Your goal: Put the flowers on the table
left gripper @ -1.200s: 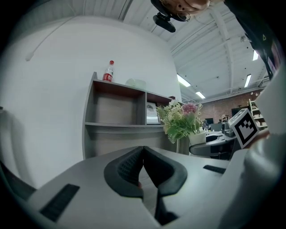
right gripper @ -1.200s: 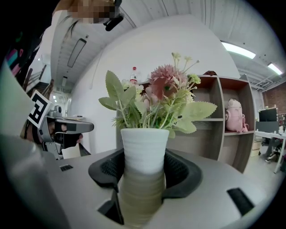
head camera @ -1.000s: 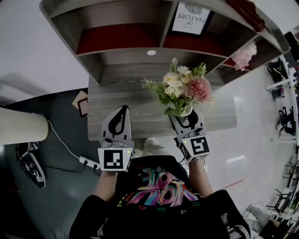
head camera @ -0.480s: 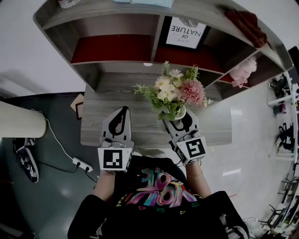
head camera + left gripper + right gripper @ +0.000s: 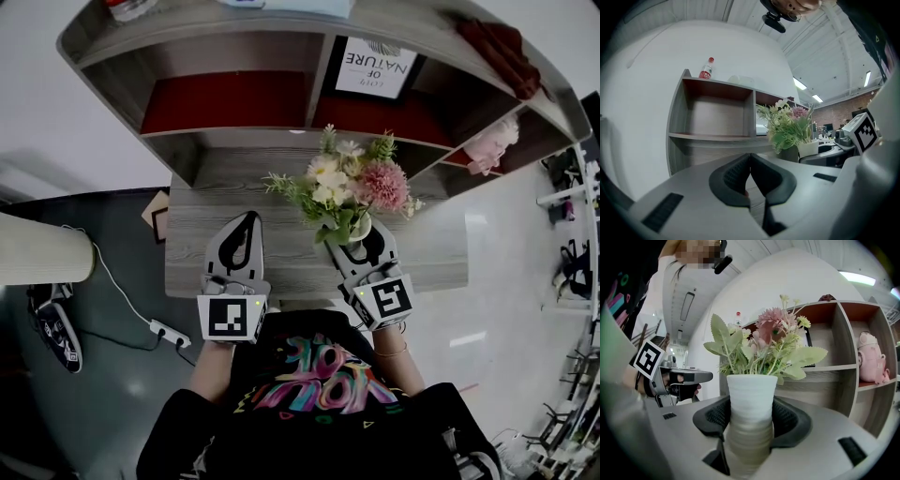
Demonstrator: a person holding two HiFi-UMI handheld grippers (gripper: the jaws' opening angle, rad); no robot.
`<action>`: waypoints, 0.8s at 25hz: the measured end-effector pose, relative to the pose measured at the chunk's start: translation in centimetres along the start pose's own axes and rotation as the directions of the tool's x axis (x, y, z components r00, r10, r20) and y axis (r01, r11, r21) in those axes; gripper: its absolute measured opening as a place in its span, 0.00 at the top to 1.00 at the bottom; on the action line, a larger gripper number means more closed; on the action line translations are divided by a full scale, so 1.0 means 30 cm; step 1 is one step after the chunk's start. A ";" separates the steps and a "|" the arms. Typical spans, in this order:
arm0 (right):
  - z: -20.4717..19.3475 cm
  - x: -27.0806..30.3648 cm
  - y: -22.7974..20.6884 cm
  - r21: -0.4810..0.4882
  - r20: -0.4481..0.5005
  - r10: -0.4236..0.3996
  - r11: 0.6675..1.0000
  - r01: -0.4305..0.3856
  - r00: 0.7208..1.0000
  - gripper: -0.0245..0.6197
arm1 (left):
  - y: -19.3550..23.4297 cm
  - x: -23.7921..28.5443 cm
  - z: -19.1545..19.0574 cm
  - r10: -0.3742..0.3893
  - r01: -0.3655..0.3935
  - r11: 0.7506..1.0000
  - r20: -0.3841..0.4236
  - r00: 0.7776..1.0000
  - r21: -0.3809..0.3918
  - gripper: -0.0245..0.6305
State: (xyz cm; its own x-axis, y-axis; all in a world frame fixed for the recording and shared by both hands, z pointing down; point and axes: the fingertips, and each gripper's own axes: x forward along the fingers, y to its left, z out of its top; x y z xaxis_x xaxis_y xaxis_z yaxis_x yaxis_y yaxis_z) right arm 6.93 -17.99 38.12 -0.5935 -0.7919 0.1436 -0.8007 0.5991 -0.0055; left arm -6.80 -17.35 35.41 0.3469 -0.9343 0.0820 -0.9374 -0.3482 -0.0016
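Presently the vase [image 5: 751,399] is clamped by the right gripper [image 5: 750,417]: its jaws are spread wide, and a dark pad is pressed against each side of the white ribbed body. The vase is kept upright, and the flowers [image 5: 773,338], pink and cream blooms among pale green leaves, are seen rising from its mouth. In the head view the flowers [image 5: 352,183] are found over the grey wooden table [image 5: 281,253], towards its right half and near the front edge, with the right gripper [image 5: 364,239] just behind them. Whether the base of the vase is set on the tabletop cannot be told, since the bottom is hidden by the jaws.

The left gripper [image 5: 750,158] is held with its jaws brought together, tips touching, and nothing is gripped between them. In the head view the left gripper [image 5: 246,220] is placed over the table's left half, beside the flowers but apart from them.

Behind the table a shelf [image 5: 234,103] with red-backed compartments is seen. A framed print [image 5: 375,61] is stood in one compartment, a pink toy [image 5: 869,357] in another, and a bottle [image 5: 706,68] on top.
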 end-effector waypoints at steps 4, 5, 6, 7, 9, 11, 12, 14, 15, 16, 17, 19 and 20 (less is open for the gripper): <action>0.025 0.022 0.013 0.008 0.031 0.002 1.000 -0.002 1.000 0.55 | 0.008 0.008 -0.004 -0.009 0.009 1.000 -0.001 1.000 -0.001 0.92; 0.025 0.026 0.014 0.007 0.030 0.003 1.000 -0.003 1.000 0.55 | 0.008 0.008 -0.006 -0.012 0.012 1.000 -0.002 1.000 -0.004 0.92; 0.020 0.028 0.014 0.004 0.024 0.003 1.000 -0.003 1.000 0.55 | 0.010 0.008 -0.009 -0.014 0.014 1.000 -0.003 1.000 -0.006 0.92; 0.010 0.029 0.015 -0.001 0.013 0.004 1.000 -0.004 1.000 0.55 | 0.012 0.006 -0.012 -0.015 0.015 1.000 -0.002 1.000 -0.009 0.92; -0.004 0.030 0.019 -0.005 0.003 0.006 1.000 -0.006 1.000 0.55 | 0.014 0.006 -0.009 -0.012 0.012 1.000 0.017 1.000 -0.029 0.92; -0.029 0.028 0.022 -0.012 -0.021 0.013 1.000 -0.013 1.000 0.55 | 0.013 0.011 0.003 -0.007 0.009 0.998 0.046 0.999 -0.059 0.92; -0.044 0.026 0.023 -0.014 -0.034 0.017 1.000 -0.017 0.999 0.55 | 0.013 0.013 0.002 -0.008 0.011 0.998 0.049 0.999 -0.063 0.92; -0.046 0.036 0.026 -0.009 -0.022 0.020 1.000 -0.020 1.000 0.55 | 0.014 0.017 -0.010 -0.011 0.014 0.998 0.041 0.999 -0.061 0.92; -0.037 0.046 0.027 -0.004 -0.003 0.018 1.000 -0.018 1.000 0.55 | 0.016 0.019 -0.018 -0.012 0.015 0.998 0.037 0.999 -0.063 0.93; -0.033 0.056 0.028 -0.002 0.011 0.016 1.000 -0.016 1.000 0.55 | 0.016 0.022 -0.026 -0.013 0.015 0.998 0.034 0.999 -0.067 0.92; -0.037 0.065 0.028 -0.001 0.017 0.014 1.000 -0.014 1.000 0.55 | 0.016 0.023 -0.035 -0.015 0.017 0.997 0.032 0.999 -0.071 0.93; -0.056 0.079 0.030 0.002 0.019 0.011 1.000 -0.011 1.000 0.55 | 0.015 0.022 -0.052 -0.021 0.023 0.997 0.025 0.999 -0.072 0.92; -0.066 0.086 0.029 0.005 0.020 0.009 1.000 -0.009 1.000 0.55 | 0.015 0.024 -0.059 -0.026 0.027 0.997 0.021 0.999 -0.067 0.92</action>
State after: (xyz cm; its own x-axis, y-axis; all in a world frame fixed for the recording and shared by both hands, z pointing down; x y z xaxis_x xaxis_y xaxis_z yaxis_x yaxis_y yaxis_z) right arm 4.85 -19.29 40.45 -0.6020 -0.7888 0.1240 -0.7958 0.6055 -0.0113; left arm -7.02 -18.03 37.22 0.3715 -0.9264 0.0616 -0.9276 -0.3674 0.0677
